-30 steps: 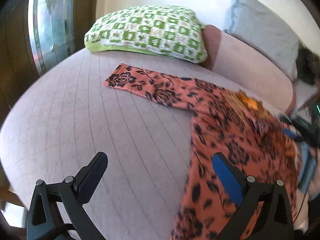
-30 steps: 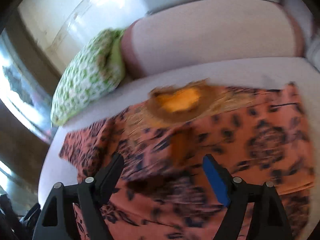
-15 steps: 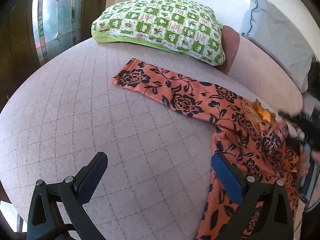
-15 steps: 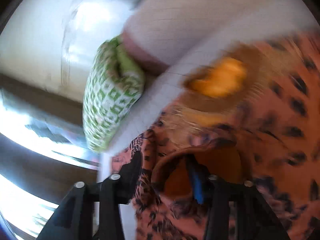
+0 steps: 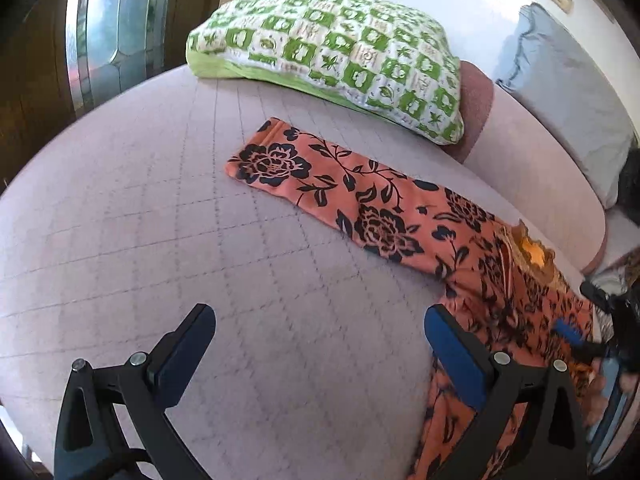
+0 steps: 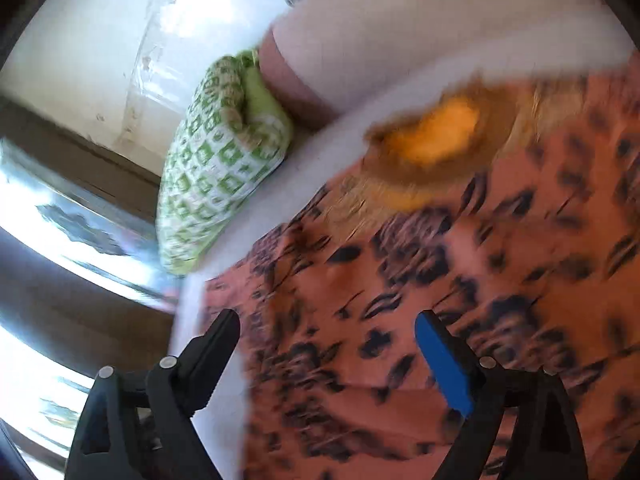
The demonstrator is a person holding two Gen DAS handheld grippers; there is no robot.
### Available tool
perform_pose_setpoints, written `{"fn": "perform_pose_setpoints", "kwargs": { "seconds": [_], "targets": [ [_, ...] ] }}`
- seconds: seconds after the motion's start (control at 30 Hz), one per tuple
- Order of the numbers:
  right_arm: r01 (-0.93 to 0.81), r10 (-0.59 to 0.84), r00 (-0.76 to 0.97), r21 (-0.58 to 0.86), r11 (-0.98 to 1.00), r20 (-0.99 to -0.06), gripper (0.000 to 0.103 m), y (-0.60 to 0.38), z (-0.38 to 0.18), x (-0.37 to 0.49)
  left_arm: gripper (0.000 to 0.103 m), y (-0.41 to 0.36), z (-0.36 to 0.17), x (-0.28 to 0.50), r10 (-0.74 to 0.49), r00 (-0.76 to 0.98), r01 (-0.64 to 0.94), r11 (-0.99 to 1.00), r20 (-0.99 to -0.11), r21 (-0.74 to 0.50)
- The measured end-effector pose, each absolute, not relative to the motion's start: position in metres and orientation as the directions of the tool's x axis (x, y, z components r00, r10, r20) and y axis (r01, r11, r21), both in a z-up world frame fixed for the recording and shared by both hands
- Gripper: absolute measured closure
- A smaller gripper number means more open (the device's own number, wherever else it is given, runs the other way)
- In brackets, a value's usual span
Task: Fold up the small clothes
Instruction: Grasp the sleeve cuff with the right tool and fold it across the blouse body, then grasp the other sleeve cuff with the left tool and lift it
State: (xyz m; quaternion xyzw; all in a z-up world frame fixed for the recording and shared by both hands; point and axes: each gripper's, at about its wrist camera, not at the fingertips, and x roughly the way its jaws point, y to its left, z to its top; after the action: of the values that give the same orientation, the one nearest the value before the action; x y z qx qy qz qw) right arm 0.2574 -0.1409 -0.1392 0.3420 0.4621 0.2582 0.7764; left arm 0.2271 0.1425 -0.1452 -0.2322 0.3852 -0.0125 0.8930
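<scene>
An orange top with black flowers (image 5: pixel 384 216) lies on the pink quilted sofa seat (image 5: pixel 168 216). One sleeve stretches flat to the far left; the body bunches at the right, with a yellow-lined neckline (image 5: pixel 534 254). My left gripper (image 5: pixel 320 344) is open and empty above bare seat, its right finger at the garment's edge. My right gripper (image 6: pixel 328 344) is open just above the garment's body (image 6: pixel 500 272), holding nothing; the view is blurred. It also shows at the right edge of the left wrist view (image 5: pixel 600 328).
A green-and-white patterned pillow (image 5: pixel 336 56) lies at the back of the seat, also in the right wrist view (image 6: pixel 216 176). A grey cushion (image 5: pixel 568 92) leans on the pink backrest (image 5: pixel 532 184). A glass door (image 5: pixel 104 32) stands at the left.
My right gripper was shut on a fold of the garment half a second ago and is now open. My left gripper has drifted left, farther off the garment.
</scene>
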Motion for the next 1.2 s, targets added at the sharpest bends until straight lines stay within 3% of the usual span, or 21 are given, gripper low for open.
{"fn": "perform_pose_setpoints", "kwargs": {
  "seconds": [0.17, 0.23, 0.3, 0.37, 0.57, 0.77, 0.83, 0.9, 1.13, 1.17, 1.2],
  "targets": [
    [-0.043, 0.885, 0.275, 0.915, 0.401, -0.375, 0.011, -0.084, -0.177, 0.297, 0.0, 0.143, -0.143, 0.245, -0.189, 0.7, -0.165, 0.895, -0.689, -0.414],
    [-0.019, 0.834, 0.285, 0.867, 0.497, -0.472, 0.012, -0.066, -0.186, 0.305, 0.0, 0.147, -0.143, 0.258, -0.204, 0.691, -0.171, 0.886, -0.694, -0.43],
    [-0.119, 0.833, 0.298, 0.847, 0.517, -0.466, 0.012, -0.058, -0.164, 0.297, 0.0, 0.155, -0.142, 0.272, -0.229, 0.691, -0.176, 0.867, -0.685, -0.467],
    [-0.186, 0.791, 0.323, 0.784, 0.592, -0.52, 0.012, -0.059, -0.145, 0.283, 0.0, 0.168, -0.143, 0.291, -0.25, 0.689, -0.204, 0.834, -0.681, -0.513],
    [-0.172, 0.76, 0.366, 0.764, 0.622, -0.537, 0.012, -0.087, -0.139, 0.26, 0.0, 0.216, -0.178, 0.335, -0.348, 0.685, -0.342, 0.623, -0.641, -0.704],
    [-0.161, 0.74, 0.375, 0.748, 0.644, -0.558, 0.012, -0.108, -0.146, 0.252, 0.0, 0.227, -0.176, 0.348, -0.339, 0.709, -0.39, 0.543, -0.618, -0.744],
    [-0.158, 0.739, 0.371, 0.746, 0.647, -0.562, 0.012, -0.112, -0.149, 0.249, 0.008, 0.229, -0.174, 0.349, -0.323, 0.719, -0.392, 0.542, -0.615, -0.743],
    [-0.162, 0.735, 0.373, 0.74, 0.652, -0.566, 0.012, -0.113, -0.151, 0.248, 0.037, 0.231, -0.175, 0.352, -0.341, 0.716, -0.383, 0.537, -0.609, -0.752],
    [-0.151, 0.736, 0.36, 0.743, 0.652, -0.573, 0.012, -0.114, -0.163, 0.247, 0.04, 0.234, -0.178, 0.353, -0.316, 0.708, -0.389, 0.571, -0.631, -0.723],
    [-0.152, 0.738, 0.359, 0.744, 0.651, -0.572, 0.012, -0.114, -0.165, 0.247, 0.049, 0.233, -0.177, 0.355, -0.306, 0.704, -0.39, 0.587, -0.641, -0.709],
    [-0.152, 0.738, 0.36, 0.745, 0.65, -0.571, 0.012, -0.114, -0.166, 0.247, 0.091, 0.231, -0.175, 0.358, -0.293, 0.698, -0.39, 0.61, -0.653, -0.69]
  ]
}}
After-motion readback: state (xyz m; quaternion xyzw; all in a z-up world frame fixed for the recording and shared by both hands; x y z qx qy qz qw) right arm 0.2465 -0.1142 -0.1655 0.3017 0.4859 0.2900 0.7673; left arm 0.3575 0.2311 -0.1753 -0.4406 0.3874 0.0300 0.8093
